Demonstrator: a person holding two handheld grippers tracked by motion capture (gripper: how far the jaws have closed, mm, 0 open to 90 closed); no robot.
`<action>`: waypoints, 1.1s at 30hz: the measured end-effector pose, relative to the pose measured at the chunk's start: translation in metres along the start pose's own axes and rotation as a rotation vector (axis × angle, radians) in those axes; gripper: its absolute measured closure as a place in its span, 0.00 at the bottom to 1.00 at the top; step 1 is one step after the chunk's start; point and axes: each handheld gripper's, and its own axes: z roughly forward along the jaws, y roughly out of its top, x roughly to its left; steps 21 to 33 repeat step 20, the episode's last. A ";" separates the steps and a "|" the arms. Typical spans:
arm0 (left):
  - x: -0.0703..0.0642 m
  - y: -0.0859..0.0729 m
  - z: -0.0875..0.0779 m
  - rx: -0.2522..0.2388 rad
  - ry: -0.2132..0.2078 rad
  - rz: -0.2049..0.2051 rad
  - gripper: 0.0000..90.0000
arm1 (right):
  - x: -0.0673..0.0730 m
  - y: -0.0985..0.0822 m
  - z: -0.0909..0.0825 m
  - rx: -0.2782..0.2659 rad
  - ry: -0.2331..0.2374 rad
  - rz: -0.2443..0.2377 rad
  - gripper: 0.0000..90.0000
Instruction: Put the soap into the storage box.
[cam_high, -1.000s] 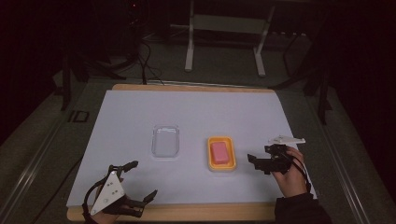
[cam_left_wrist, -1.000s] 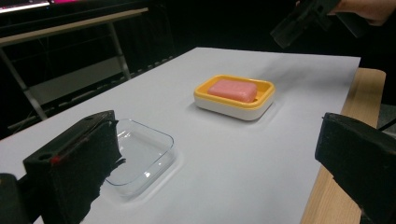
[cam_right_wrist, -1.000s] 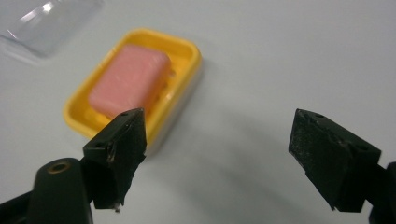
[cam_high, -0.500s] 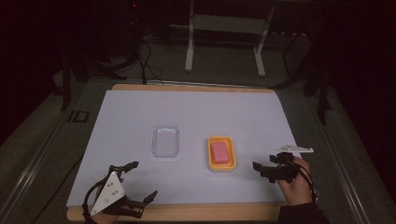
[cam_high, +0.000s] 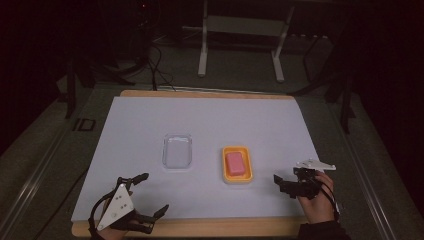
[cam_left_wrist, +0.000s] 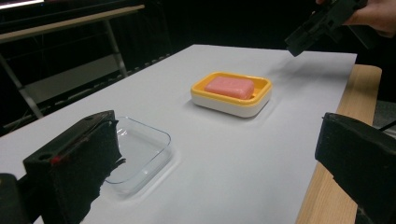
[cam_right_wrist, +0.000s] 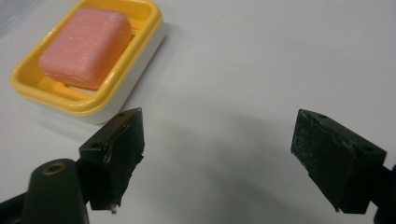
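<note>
A pink soap bar (cam_high: 235, 162) lies in a yellow soap dish (cam_high: 226, 172) with a white base, right of the table's middle. A clear shallow plastic dish (cam_high: 177, 151) sits to its left. My right gripper (cam_high: 281, 184) hovers open just right of the soap dish, nothing between its jaws. In the right gripper view the soap (cam_right_wrist: 84, 44) and dish (cam_right_wrist: 60, 100) lie ahead and to the left of the gripper (cam_right_wrist: 219, 135). My left gripper (cam_high: 155, 192) is open near the front left edge. In its own view the left gripper (cam_left_wrist: 219, 135) faces the clear dish (cam_left_wrist: 140, 149) and soap dish (cam_left_wrist: 233, 105).
A white sheet (cam_high: 210, 120) covers a wooden board whose front edge (cam_high: 225, 226) shows near me. Beyond the table stand a metal frame (cam_high: 240, 30) and cables on a dark floor. The right gripper (cam_left_wrist: 317, 23) appears at the top right of the left gripper view.
My right gripper has drawn back slightly toward the near right corner, away from the soap dish. The left gripper, soap and dishes have stayed put.
</note>
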 end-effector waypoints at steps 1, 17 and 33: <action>0.000 0.000 0.000 0.001 -0.002 0.000 0.01 | -0.001 0.000 0.001 0.004 -0.001 0.003 0.20; 0.000 0.000 0.002 0.012 -0.005 0.004 0.01 | -0.008 0.000 0.003 -0.002 0.003 0.029 0.23; 0.000 0.000 0.002 0.015 -0.004 0.005 0.01 | -0.008 0.000 0.004 0.002 0.000 0.027 0.23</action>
